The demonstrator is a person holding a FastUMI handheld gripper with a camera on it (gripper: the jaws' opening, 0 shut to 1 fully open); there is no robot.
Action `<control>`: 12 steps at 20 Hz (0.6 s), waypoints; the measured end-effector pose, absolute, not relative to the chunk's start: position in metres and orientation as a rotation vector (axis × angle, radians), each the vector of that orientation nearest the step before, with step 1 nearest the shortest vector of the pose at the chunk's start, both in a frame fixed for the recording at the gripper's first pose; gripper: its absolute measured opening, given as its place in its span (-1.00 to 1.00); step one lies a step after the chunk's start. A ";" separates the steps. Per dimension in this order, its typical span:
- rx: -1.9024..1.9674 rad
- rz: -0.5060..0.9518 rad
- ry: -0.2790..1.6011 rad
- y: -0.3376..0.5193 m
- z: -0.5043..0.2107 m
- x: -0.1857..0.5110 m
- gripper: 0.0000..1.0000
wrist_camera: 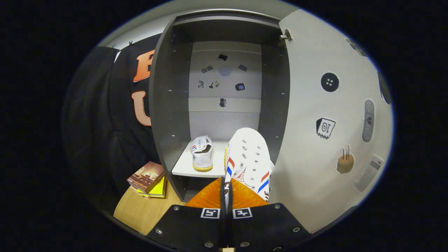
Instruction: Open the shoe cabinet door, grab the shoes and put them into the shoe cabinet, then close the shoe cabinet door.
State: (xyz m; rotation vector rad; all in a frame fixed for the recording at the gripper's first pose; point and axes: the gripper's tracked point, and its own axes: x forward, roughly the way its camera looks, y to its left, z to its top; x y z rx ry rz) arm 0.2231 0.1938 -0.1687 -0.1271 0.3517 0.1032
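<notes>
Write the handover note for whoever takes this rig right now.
Tool: shut on the second shoe, pinching its side, toe pointing into the cabinet.
Cabinet door: open, swung to the right.
First shoe: already on the shelf, left side, heel toward us.
Second shoe: held just above the shelf's right front edge, not yet set down.
Left: place it beside the first shoe, release, back out, close the door.
Books lie on the table, left of the cabinet.
</notes>
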 end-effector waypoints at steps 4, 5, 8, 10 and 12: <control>-0.144 0.126 0.355 0.205 -0.172 0.288 -1.00; -0.144 0.132 0.360 0.208 -0.176 0.304 -1.00; -0.149 0.139 0.376 0.210 -0.184 0.350 -1.00; -0.161 0.134 0.390 0.210 -0.196 0.379 -1.00; -0.159 0.135 0.417 0.209 -0.209 0.404 -1.00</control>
